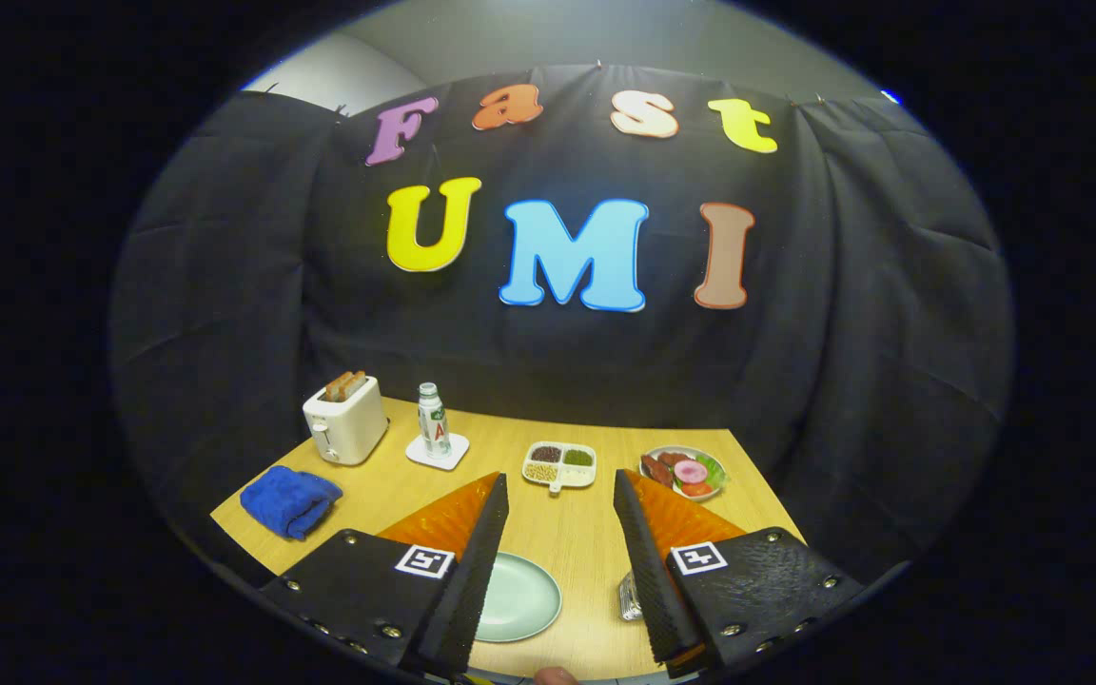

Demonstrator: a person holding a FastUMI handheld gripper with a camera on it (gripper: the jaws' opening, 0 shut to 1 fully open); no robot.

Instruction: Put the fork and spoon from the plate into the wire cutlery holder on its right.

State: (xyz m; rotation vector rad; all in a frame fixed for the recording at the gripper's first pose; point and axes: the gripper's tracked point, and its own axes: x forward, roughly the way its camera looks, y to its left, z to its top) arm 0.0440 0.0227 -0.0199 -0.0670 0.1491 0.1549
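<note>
Fisheye camera riding on the gripper point(560, 485), raised above the near table edge.
It faces forward along the spread fingers, down across the light wooden table point(586, 542) toward the black cloth wall point(225, 285), tabletop close below.

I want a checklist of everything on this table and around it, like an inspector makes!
Surface: wooden table, bare between the fingers.
Job's things: pale green plate between the fingers, partly behind the left one; no fork or spoon can be made out on the part that shows. A bit of the wire holder peeks out by the right finger, right of the plate.
Clutter: toaster with toast, bottle on a white coaster, blue cloth, divided dish of beans, plate of food, all beyond the fingers.
Gripper: open, holding nothing, above the table.
Cables: nothing seen.
Surroundings: black cloth wall behind the table.
</note>
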